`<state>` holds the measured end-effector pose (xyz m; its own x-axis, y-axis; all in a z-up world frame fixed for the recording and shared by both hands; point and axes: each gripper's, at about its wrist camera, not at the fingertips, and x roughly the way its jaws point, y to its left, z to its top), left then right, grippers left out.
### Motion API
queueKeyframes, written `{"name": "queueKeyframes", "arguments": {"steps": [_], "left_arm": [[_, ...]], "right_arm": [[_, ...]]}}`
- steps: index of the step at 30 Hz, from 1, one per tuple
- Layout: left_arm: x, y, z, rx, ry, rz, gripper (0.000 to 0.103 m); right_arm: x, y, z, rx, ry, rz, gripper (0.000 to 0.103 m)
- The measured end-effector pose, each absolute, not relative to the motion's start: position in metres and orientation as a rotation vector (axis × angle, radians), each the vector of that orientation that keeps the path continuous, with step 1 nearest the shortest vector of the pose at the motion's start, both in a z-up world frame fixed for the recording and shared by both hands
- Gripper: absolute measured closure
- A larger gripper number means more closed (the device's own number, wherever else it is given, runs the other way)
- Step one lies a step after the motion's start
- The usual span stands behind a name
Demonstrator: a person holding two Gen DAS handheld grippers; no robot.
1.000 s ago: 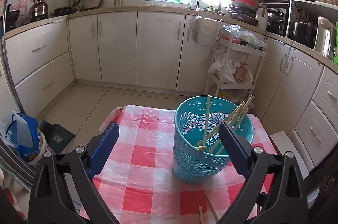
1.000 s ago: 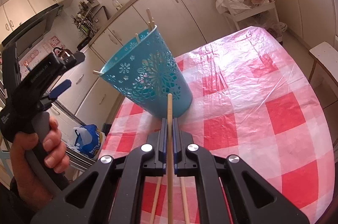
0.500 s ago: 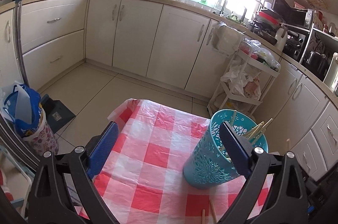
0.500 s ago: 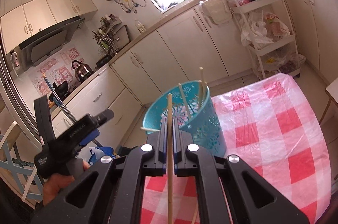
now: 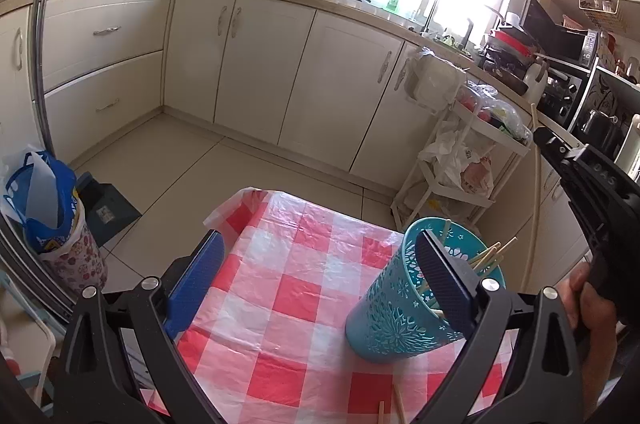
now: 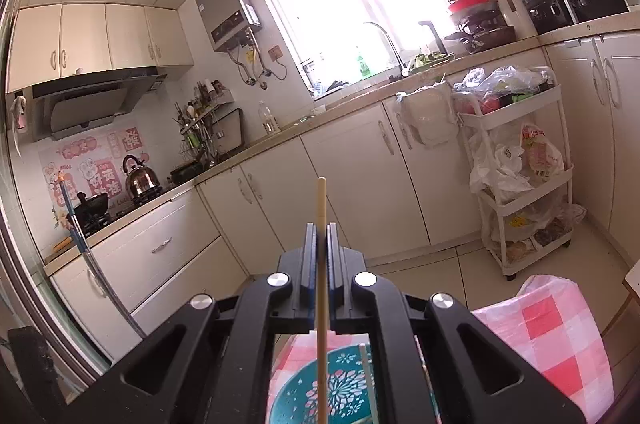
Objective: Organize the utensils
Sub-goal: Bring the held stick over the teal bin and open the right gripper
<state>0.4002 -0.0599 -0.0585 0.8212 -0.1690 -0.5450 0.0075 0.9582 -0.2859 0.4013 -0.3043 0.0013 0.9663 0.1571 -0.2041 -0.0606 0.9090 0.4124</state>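
Right gripper (image 6: pixel 320 236) lifts one chopstick (image 6: pixel 321 264) above the teal basket (image 5: pixel 404 308) on the checked worktop (image 5: pixel 288 288).

In the right wrist view the fingers are pinched tight on the chopstick, which stands upright between them, its top end poking above the fingertips and its lower length running down in front of the basket's open mouth (image 6: pixel 340 384) below. The left gripper (image 5: pixel 320 288) hovers with its fingers spread wide and nothing between them; the basket stands upright on the red-and-white cloth just behind its right finger (image 5: pixel 444 288), apart from it as far as can be told. Several chopsticks (image 5: pixel 488 256) already lean inside the basket, and two more (image 5: pixel 394 404) lie loose on the cloth at the near edge. At the right edge of the left wrist view, a hand (image 5: pixel 592 308) grips the right gripper's handle.
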Motion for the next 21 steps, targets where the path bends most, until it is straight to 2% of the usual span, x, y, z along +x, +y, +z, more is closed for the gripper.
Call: {"name": "queueKeyframes", "arguments": {"steps": [6, 8, 10, 15, 21], "left_arm": [[0.403, -0.057, -0.059, -0.294, 0.609, -0.099, 0.011], [0.403, -0.056, -0.059, -0.299, 0.609, -0.097, 0.011], [0.404, -0.054, -0.058, -0.304, 0.609, -0.096, 0.011], [0.404, -0.053, -0.059, -0.309, 0.611, -0.091, 0.011], [0.403, -0.054, -0.060, -0.303, 0.613, -0.090, 0.011]], "right_arm": [[0.427, -0.304, -0.018, 0.430, 0.301, 0.083, 0.096], [0.423, -0.306, -0.017, 0.435, 0.293, 0.083, 0.082], [0.419, -0.305, -0.016, 0.421, 0.290, 0.083, 0.076], [0.407, -0.303, -0.015, 0.394, 0.317, 0.112, 0.076], [0.375, -0.305, -0.020, 0.388, 0.335, 0.128, 0.070]]}}
